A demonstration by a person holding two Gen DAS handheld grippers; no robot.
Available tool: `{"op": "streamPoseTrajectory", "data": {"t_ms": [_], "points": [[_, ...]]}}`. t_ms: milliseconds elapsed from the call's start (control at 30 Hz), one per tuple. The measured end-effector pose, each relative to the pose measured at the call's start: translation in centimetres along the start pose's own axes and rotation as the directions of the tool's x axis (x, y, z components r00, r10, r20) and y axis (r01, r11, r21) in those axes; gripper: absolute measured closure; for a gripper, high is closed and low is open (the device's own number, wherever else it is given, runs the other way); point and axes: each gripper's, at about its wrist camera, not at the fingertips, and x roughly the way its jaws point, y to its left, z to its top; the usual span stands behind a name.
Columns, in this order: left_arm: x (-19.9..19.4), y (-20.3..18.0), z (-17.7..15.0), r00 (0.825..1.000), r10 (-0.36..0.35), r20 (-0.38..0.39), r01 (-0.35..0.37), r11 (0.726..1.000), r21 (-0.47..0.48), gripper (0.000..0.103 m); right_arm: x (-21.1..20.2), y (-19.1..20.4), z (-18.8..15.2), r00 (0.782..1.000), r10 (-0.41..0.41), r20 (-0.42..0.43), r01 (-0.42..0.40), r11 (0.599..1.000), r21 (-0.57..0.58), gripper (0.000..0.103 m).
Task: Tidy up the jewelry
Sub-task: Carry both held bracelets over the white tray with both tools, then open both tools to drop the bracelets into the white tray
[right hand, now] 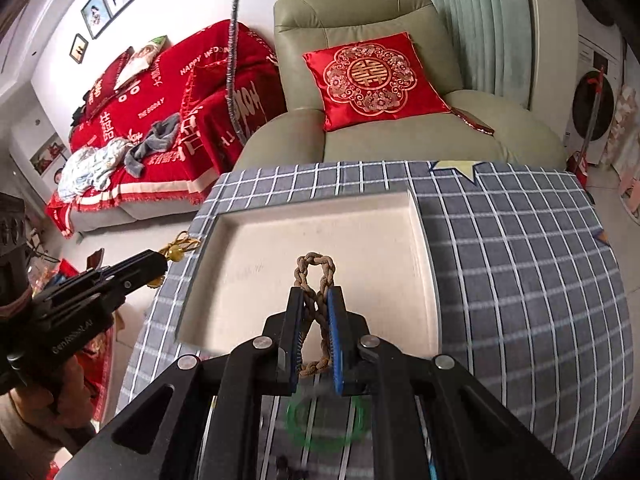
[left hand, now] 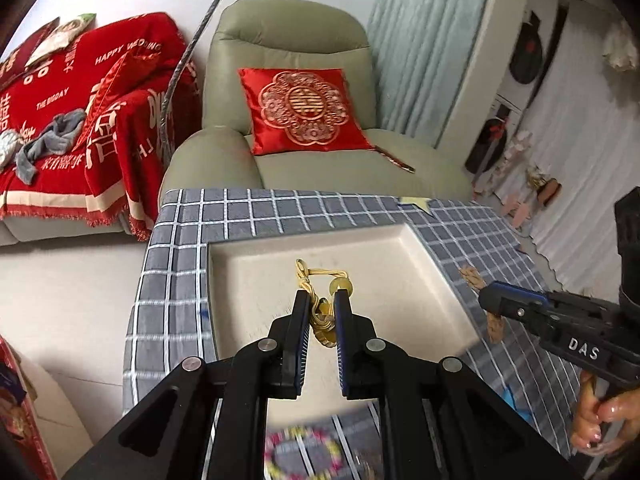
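Plaid tablecloth [right hand: 520, 260] w/ cream tray [right hand: 416, 216], green armchair [right hand: 360, 0] behind.

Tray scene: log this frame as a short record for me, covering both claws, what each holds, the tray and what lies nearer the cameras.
left claw: shut on gold cord bracelet
right claw: shut on brown braided bracelet
tray: beige, shallow, nothing lying in it
surface: grey checked cloth
near edge: blurred green ring and multicoloured bead bracelet on the cloth
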Motion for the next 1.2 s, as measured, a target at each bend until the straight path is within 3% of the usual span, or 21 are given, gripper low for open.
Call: {"op": "streamPoseTrajectory", "data": {"t_ms": [300, 467, 667, 800, 967, 1000, 1100, 1200], "points": [[8.2, 1.3, 1.2, 0.994, 0.100, -0.048, -0.100, 0.995, 0.003, 0.076, 8.5, -1.7, 3.1, 0.999, -0.033, -0.042, 0.034, 0.999, 0.018, 0.090], [11.8, 2.2, 0.9, 0.988, 0.114, -0.100, -0.115, 0.993, -0.003, 0.076, 12.4, -2.3, 3.3, 0.996, -0.056, -0.075, 0.057, 0.998, 0.017, 0.090], [13.2, 1.3, 0.4, 0.975, 0.178, -0.130, -0.170, 0.983, 0.067, 0.076, 14.8, -3.1, 2.2, 0.991, -0.075, -0.107, 0.078, 0.997, 0.028, 0.090], [14.8, 0.8, -0.3, 0.954, 0.215, -0.210, -0.194, 0.974, 0.119, 0.076, 15.4, -3.3, 1.5, 0.990, -0.071, -0.122, 0.076, 0.996, 0.039, 0.090], [15.0, 0.7, -0.5, 0.952, 0.231, -0.199, -0.209, 0.970, 0.125, 0.075, 15.3, -3.1, 1.1, 0.991, -0.068, -0.117, 0.072, 0.997, 0.024, 0.087], [15.0, 0.6, -0.6, 0.952, 0.235, -0.196, -0.212, 0.969, 0.129, 0.075, 15.3, -3.2, 1.2, 0.991, -0.060, -0.118, 0.064, 0.997, 0.033, 0.084], [14.9, 0.5, -0.7, 0.950, 0.248, -0.190, -0.226, 0.965, 0.133, 0.075, 14.6, -3.5, 1.3, 0.993, -0.036, -0.111, 0.044, 0.996, 0.071, 0.058], [14.8, 0.8, -0.7, 0.950, 0.247, -0.192, -0.230, 0.967, 0.105, 0.075, 13.0, -3.5, 1.4, 0.997, 0.003, -0.076, 0.005, 0.994, 0.107, 0.057]]}}
